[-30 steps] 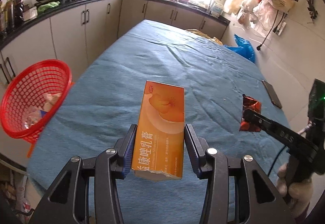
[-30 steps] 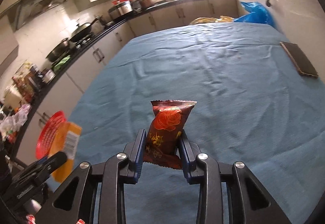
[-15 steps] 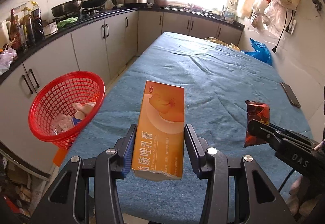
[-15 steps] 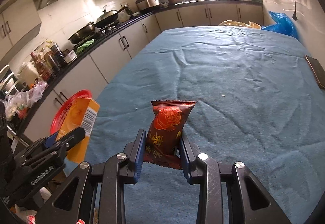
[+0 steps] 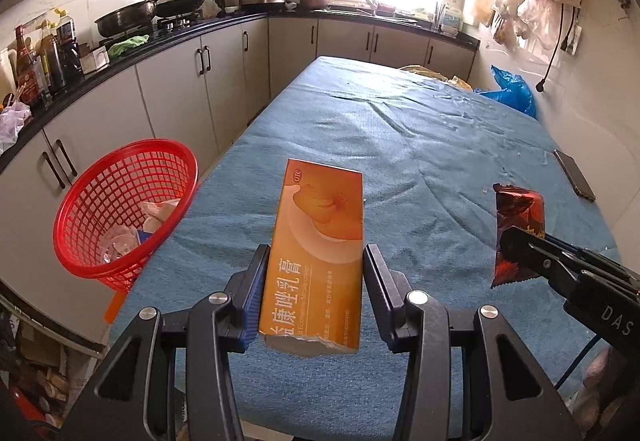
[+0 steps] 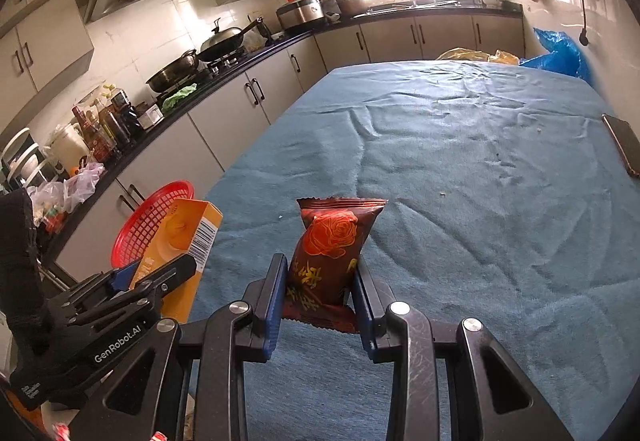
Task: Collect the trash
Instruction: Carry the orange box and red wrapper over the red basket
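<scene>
Kitchen cabinets and a dark worktop with pans run along one side of a long bench [image 5: 400, 145] covered in blue cloth. Compared with a second earlier, both views have pulled back and risen from the cloth, and the red basket [image 5: 120, 209] has come closer and fuller into the left view; it is judged that both pieces are being carried off the bench toward the basket for dropping.

The left tongs [image 5: 314, 293] are closed narrowly on one orange carton [image 5: 320, 241], held upright above the bench's near edge, right of the basket. The right tongs [image 6: 320, 301] are clamped on one dark red snack wrapper [image 6: 332, 249], also upright, farther right of the basket than the carton.

One basket is seen, hanging off the bench's left edge, with a few crumpled scraps already inside. One phone [image 5: 574, 181] lies flat at the bench's far right edge, well apart from the basket. No other loose trash is made out on the cloth.
</scene>
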